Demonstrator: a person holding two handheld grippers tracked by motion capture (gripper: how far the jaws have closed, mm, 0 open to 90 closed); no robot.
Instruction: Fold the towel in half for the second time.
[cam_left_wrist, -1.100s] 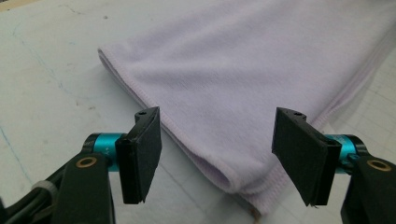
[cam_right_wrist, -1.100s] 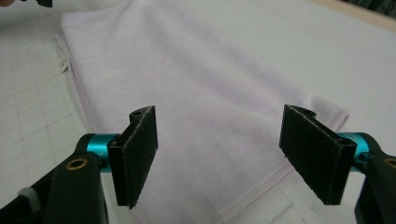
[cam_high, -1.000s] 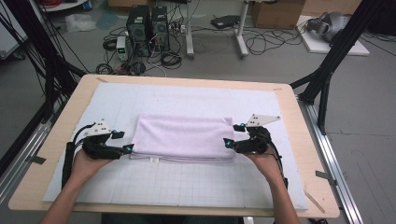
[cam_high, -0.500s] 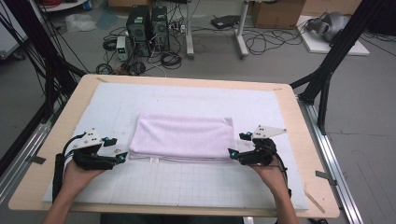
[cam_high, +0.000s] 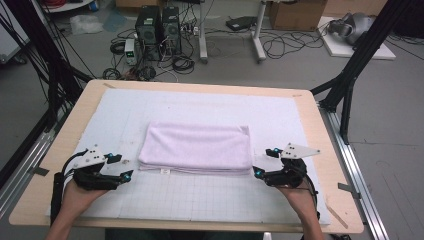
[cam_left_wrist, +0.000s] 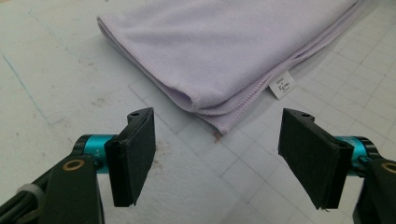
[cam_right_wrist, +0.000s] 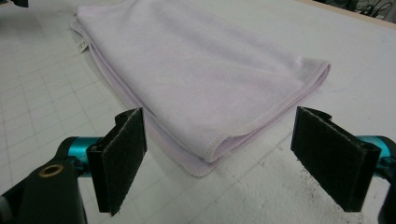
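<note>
Both grippers are drawing back from the folded towel (cam_high: 196, 148) toward the person's edge of the table (cam_high: 330, 150). Left gripper (cam_high: 120, 170) is sitting just off its near left corner, jaws wide and holding nothing. Right gripper (cam_high: 262, 166), jaws just opening wide and empty, is resting beside the near right corner.

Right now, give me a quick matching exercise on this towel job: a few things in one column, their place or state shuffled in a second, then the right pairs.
Things:
1. towel
2. left gripper
3. right gripper
4. white tag

Place or state:
A. open, off the towel's right near corner
B. folded, flat on the mat
C. pokes out from the towel's near edge
D. open, off the towel's left near corner

Pairs: 1-B, 2-D, 3-A, 4-C
</note>
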